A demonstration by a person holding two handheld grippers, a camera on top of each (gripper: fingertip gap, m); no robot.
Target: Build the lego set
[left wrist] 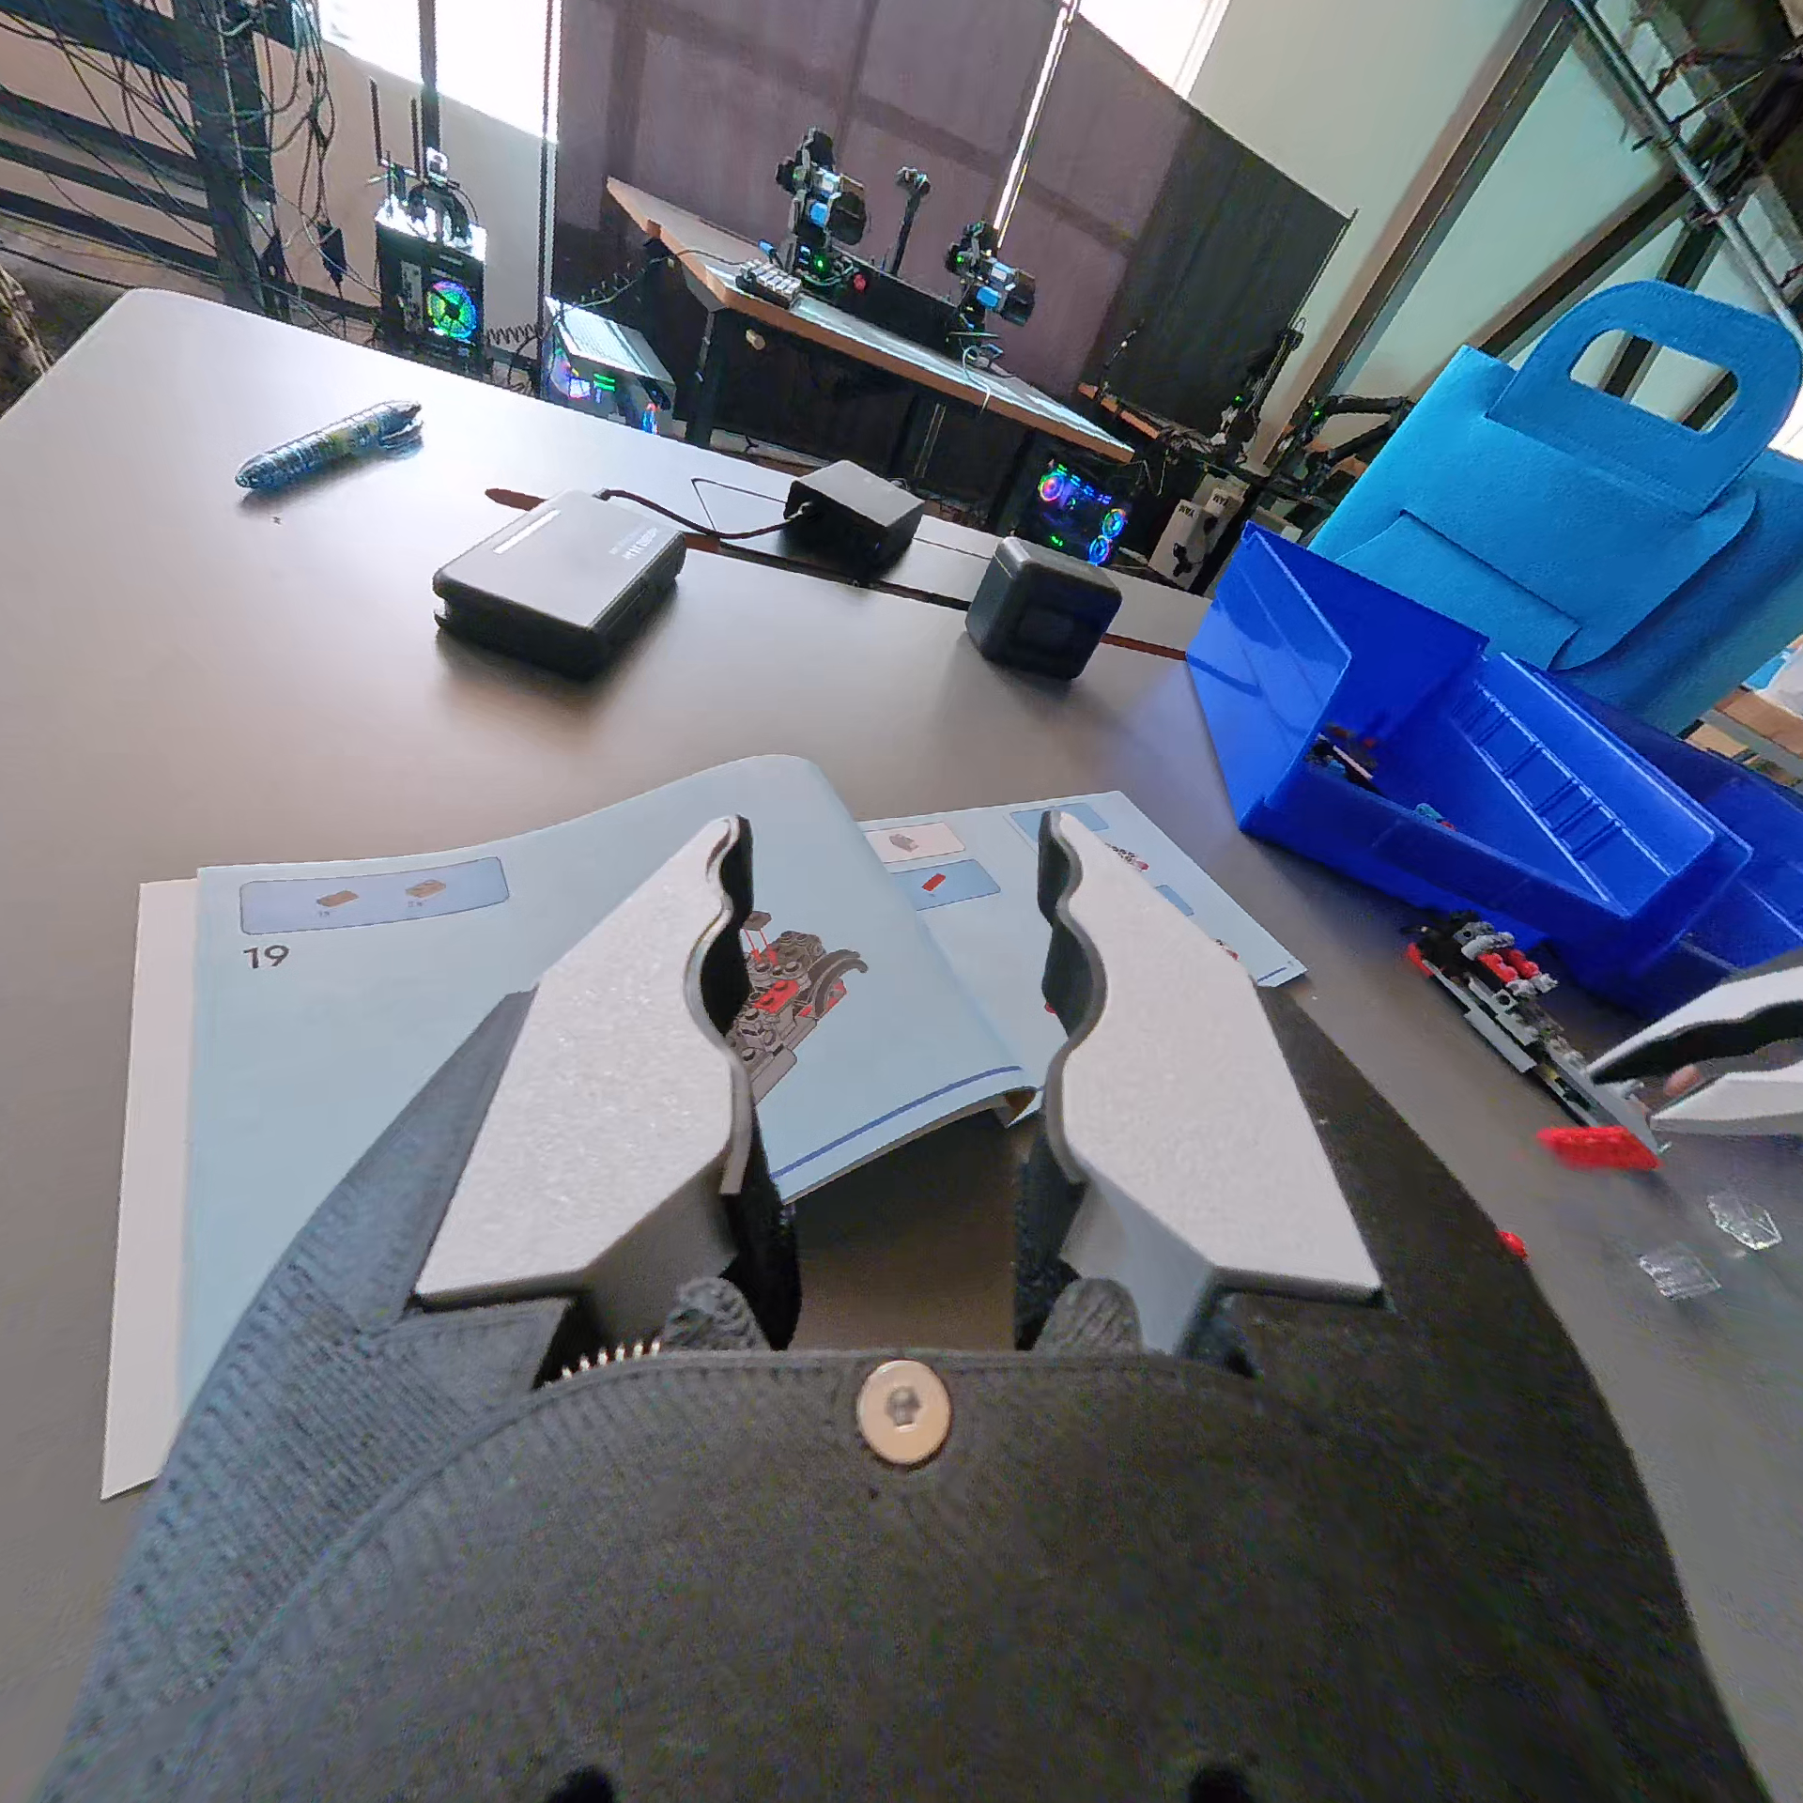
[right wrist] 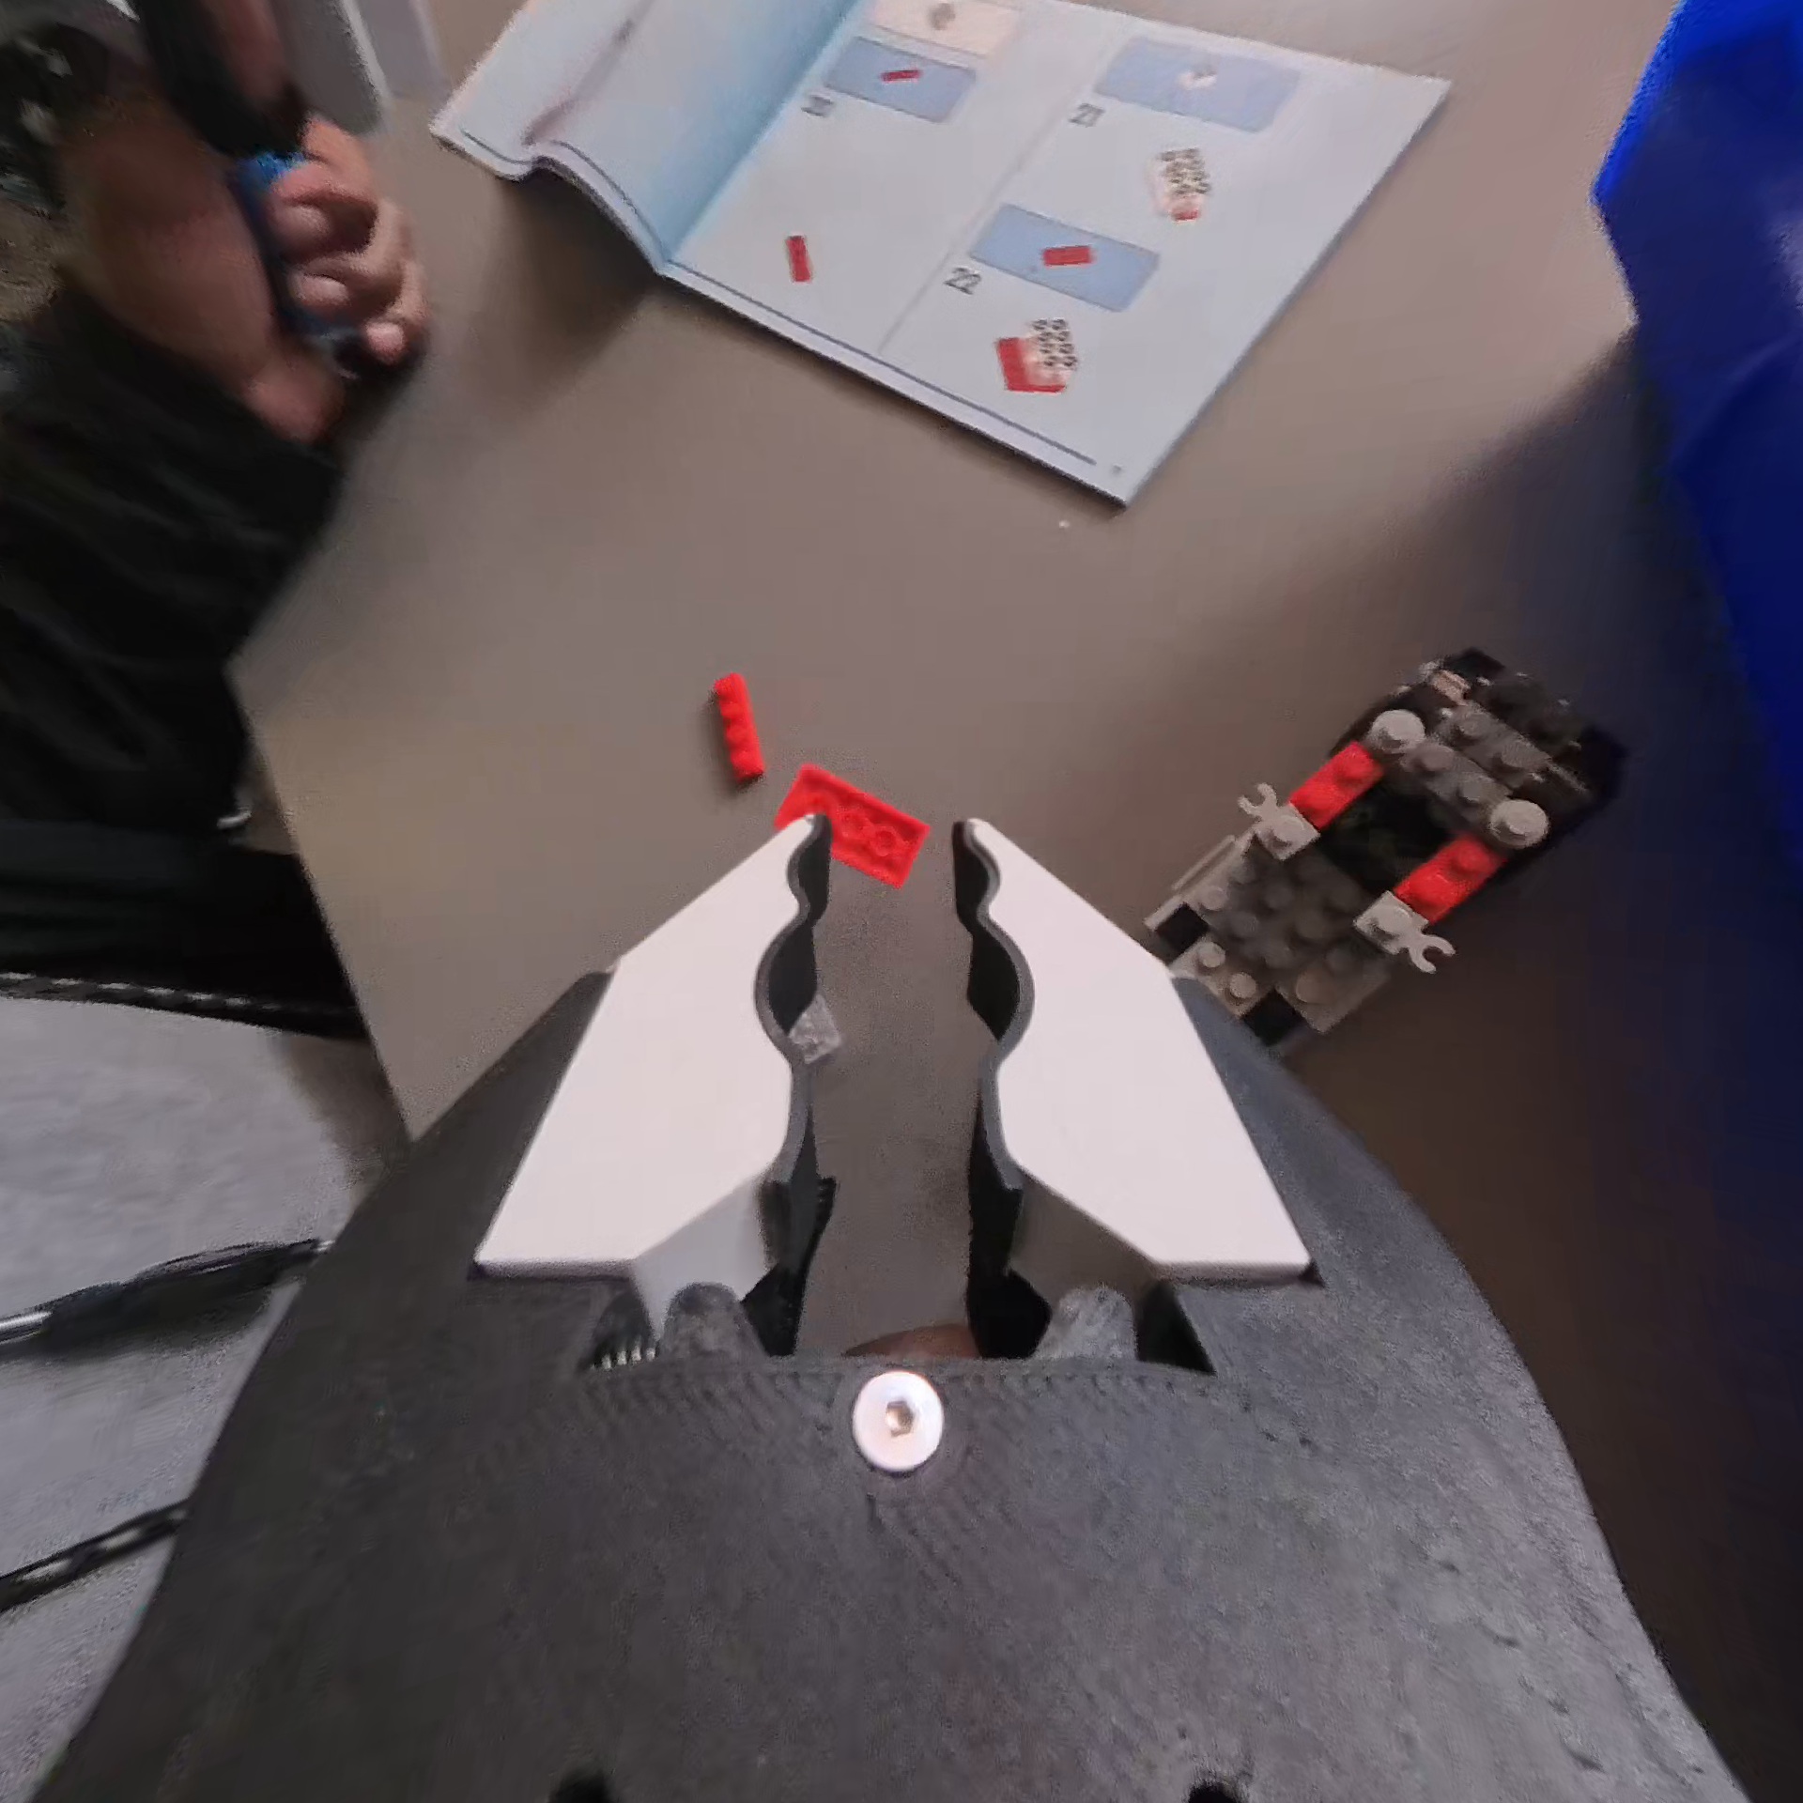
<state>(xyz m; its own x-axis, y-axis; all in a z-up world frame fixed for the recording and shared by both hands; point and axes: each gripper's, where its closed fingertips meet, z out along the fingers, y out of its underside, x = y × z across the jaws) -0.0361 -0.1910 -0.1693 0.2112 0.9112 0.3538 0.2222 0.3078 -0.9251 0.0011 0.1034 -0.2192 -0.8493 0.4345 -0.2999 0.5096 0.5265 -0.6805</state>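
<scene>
1. Grey bench (right wrist: 605, 546) with lab clutter behind, and the instruction booklet (right wrist: 976, 244) lies open up top.
2. From where I'm driving, my right gripper (right wrist: 886, 829) is spread open and empty, tips right at the red 2x4 plate (right wrist: 863, 829).
3. That plate lies flat, long axis slanting across the gap, so I'd guess a small twist first.
4. Left gripper (left wrist: 893, 829) hangs wide open and empty over the booklet, much farther off.
5. Half-built car (right wrist: 1366, 849) sits just to the right.

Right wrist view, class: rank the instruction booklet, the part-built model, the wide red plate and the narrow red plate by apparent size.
1. instruction booklet
2. part-built model
3. wide red plate
4. narrow red plate
</scene>
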